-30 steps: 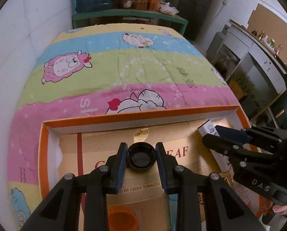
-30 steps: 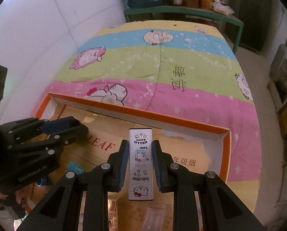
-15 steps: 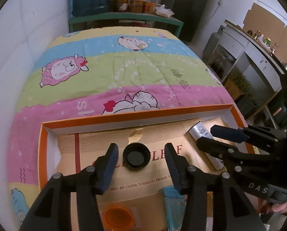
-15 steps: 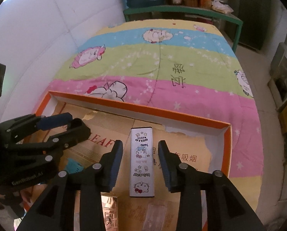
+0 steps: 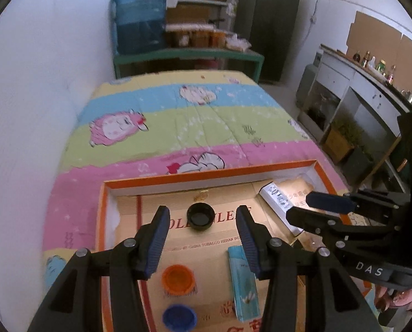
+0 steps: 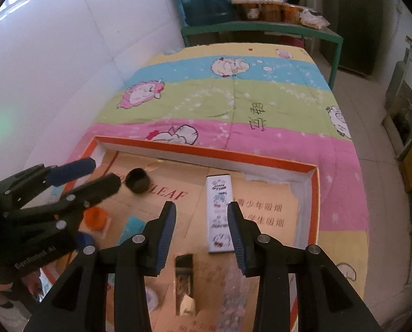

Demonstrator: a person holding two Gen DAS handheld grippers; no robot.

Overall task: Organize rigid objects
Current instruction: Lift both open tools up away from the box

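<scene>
Lying on corrugated cardboard, a round black cap (image 5: 200,217) is seen beyond the spread, empty left gripper (image 5: 202,238); a flat printed tin (image 6: 219,213) lies unpinched at the spread right gripper (image 6: 201,231)

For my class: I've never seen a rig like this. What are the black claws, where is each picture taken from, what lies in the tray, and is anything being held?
The black claws are hand-held two-finger grippers, one in each of a person's hands. Each carries a camera looking along its fingers, so one picture is the left gripper's view and the other the right's.

The left gripper is open; a black cap lies beyond its fingertips, not gripped. The right gripper is also open; a white decorated tin lies flat by its right finger, not clamped.

Both items rest on cardboard inside an orange-rimmed tray on a striped cartoon quilt. Also in the tray: an orange cap, a blue cap and a light blue packet. Nothing is held.
</scene>
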